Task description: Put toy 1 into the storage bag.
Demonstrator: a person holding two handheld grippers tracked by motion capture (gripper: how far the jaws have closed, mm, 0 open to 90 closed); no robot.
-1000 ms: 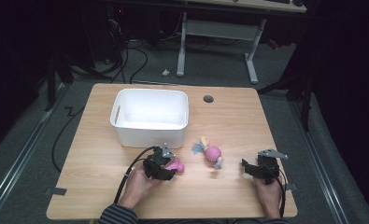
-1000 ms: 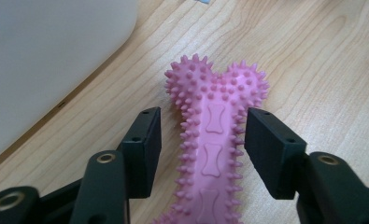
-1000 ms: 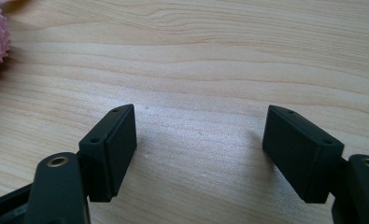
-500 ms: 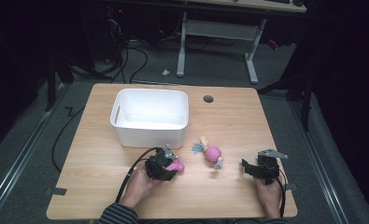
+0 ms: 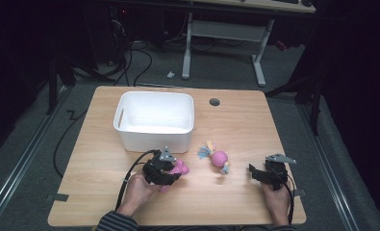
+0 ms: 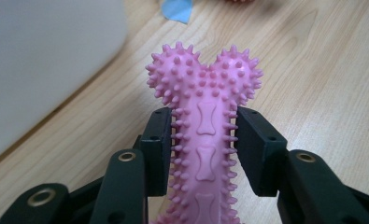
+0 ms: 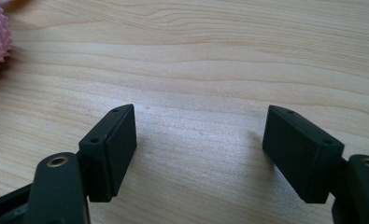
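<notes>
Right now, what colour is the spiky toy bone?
Pink; the toy bone shows best in the left gripper view.

No readable text, labels, brands or numbers anywhere.

Pink spiked bone toy (image 6: 205, 140) lower end cut off at frame bottom, white bin (image 6: 42, 60) blurred

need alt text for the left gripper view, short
The left gripper has its two black jaws shut on the shaft of a pink spiky bone-shaped toy, whose knobbed end points away from the camera. Beneath it lies a light wooden table; a white bin's wall stands at the left, and a blue scrap shows at the top edge.
</notes>
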